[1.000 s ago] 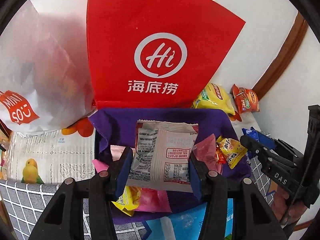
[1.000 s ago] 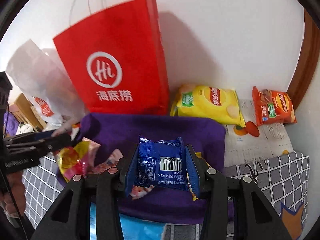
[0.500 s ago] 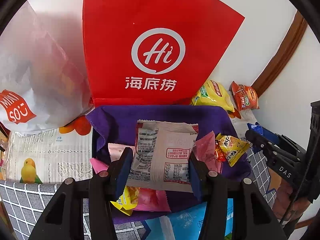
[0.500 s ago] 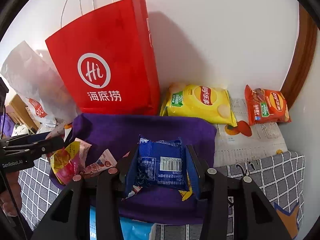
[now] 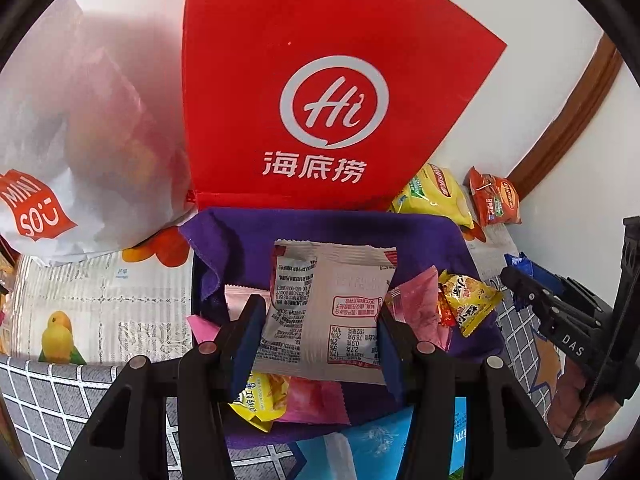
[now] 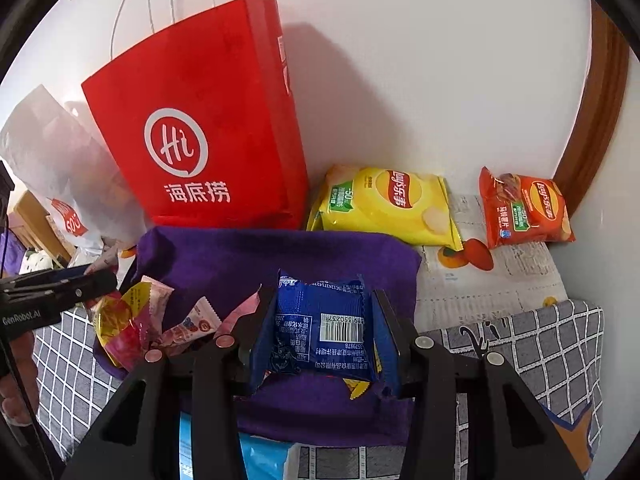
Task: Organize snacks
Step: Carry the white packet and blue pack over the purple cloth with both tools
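Observation:
My left gripper point(image 5: 316, 332) is shut on a white snack packet point(image 5: 324, 304) and holds it above a purple cloth-lined box point(image 5: 320, 228) with several small pink and yellow snack packs point(image 5: 468, 300) in it. My right gripper point(image 6: 324, 332) is shut on a blue snack packet point(image 6: 320, 324) over the same purple box point(image 6: 280, 256). A red paper bag point(image 6: 208, 128) marked "Hi" stands upright just behind the box. The right gripper point(image 5: 560, 312) shows at the right edge of the left wrist view, and the left gripper point(image 6: 52, 284) at the left edge of the right wrist view.
A white plastic bag point(image 5: 72, 140) leans left of the red bag point(image 5: 320, 92). A yellow chip bag point(image 6: 384, 204) and an orange chip bag point(image 6: 524, 208) lie against the wall at the right. Printed paper point(image 5: 100, 292) and a grey checked cloth point(image 6: 540, 344) cover the surface. A wooden frame point(image 6: 600, 120) borders the right.
The right wrist view has shifted so the red bag and chip bags sit a little lower and further left. Both packets stay gripped; the left view barely differs.

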Tool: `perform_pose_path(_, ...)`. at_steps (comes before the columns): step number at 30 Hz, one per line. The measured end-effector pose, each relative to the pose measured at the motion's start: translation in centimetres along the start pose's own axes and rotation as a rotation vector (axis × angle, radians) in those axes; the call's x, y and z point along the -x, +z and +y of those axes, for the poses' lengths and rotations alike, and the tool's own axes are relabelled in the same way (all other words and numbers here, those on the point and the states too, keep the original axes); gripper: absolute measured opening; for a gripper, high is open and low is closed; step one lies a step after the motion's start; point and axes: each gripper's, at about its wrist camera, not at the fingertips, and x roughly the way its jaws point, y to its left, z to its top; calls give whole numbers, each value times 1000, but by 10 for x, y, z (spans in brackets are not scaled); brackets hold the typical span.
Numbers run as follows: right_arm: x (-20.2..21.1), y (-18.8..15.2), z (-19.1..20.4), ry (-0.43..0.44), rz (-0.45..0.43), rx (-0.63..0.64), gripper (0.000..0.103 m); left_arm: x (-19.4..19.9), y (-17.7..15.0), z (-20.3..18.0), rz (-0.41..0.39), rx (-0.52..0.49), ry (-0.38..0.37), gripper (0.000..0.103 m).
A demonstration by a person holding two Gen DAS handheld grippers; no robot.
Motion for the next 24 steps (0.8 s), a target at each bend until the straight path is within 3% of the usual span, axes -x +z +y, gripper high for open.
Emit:
perform_pose_path(9, -18, -7, 16, 20, 62, 46, 46, -22, -4, 0, 91, -1, 27, 50)
perform_pose_path(24, -46, -17, 33, 14, 158, 87, 47, -31, -11, -21, 98, -68, 31, 50)
